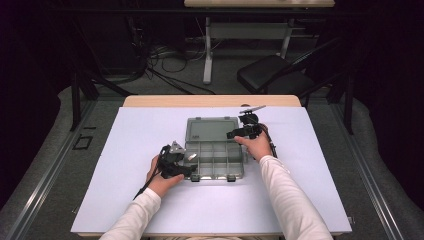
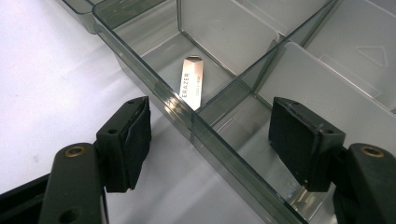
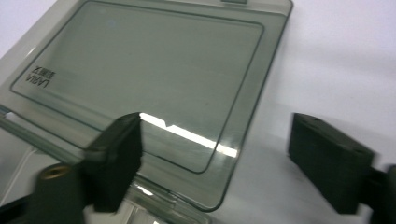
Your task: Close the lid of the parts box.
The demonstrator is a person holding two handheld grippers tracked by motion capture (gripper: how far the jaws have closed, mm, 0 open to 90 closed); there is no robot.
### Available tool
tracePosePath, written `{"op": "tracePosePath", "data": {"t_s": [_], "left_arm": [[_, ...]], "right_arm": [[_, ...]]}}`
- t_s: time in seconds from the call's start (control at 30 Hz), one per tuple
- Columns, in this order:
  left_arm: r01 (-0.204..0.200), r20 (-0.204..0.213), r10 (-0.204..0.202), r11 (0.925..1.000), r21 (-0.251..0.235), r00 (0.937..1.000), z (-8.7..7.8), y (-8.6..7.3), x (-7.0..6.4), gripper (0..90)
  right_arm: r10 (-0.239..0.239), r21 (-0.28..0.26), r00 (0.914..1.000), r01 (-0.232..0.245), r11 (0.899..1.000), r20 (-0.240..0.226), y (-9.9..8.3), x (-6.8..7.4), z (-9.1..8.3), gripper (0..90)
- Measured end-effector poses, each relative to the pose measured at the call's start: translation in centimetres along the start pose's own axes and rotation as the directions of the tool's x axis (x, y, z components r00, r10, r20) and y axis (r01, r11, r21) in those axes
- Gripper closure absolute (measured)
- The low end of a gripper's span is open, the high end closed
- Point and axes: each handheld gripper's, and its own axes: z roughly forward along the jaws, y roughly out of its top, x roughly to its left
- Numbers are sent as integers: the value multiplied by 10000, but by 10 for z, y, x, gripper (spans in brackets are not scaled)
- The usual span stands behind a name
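A clear grey compartment box [image 1: 215, 161] lies open on the white table, its lid [image 1: 211, 129] folded flat toward the far side. A small metal strip [image 1: 192, 156] marked "ERAZER" [image 2: 191, 84] rests in the near-left compartment. My left gripper [image 1: 191, 170] [image 2: 215, 135] is open and straddles the box's left wall [image 2: 187, 119], with one jaw outside over the table and the other inside a compartment. My right gripper [image 1: 231, 134] [image 3: 224, 158] is open at the lid's [image 3: 149, 79] right corner, with one jaw above the lid and the other over the bare table.
The white sheet [image 1: 150, 200] covers most of the table, with a wooden strip [image 1: 210, 100] along the far edge. Behind the table stand a black chair [image 1: 272, 75] and a second table [image 1: 260, 4], with cables [image 1: 170, 60] on the floor.
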Motion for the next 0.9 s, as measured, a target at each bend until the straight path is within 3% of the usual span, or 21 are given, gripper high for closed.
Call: {"op": "tracePosePath", "data": {"t_s": [0.3,0.53,0.67,0.9], "left_arm": [[-12,34,12,10000,30,10000,0,0,0,298],[-6,22,6,10000,3,10000,0,0,0,298],[-8,23,8,10000,5,10000,0,0,0,298],[-13,47,13,10000,2,10000,0,0,0,296]], "right_arm": [[-5,157,10000,4,9999,57,0,1,1,239],[146,81,9993,-143,9999,-337,-1,2,6,244],[79,250,9993,-70,9997,-353,0,3,9,243],[379,204,9979,-369,9991,-527,1,1,11,240]]}}
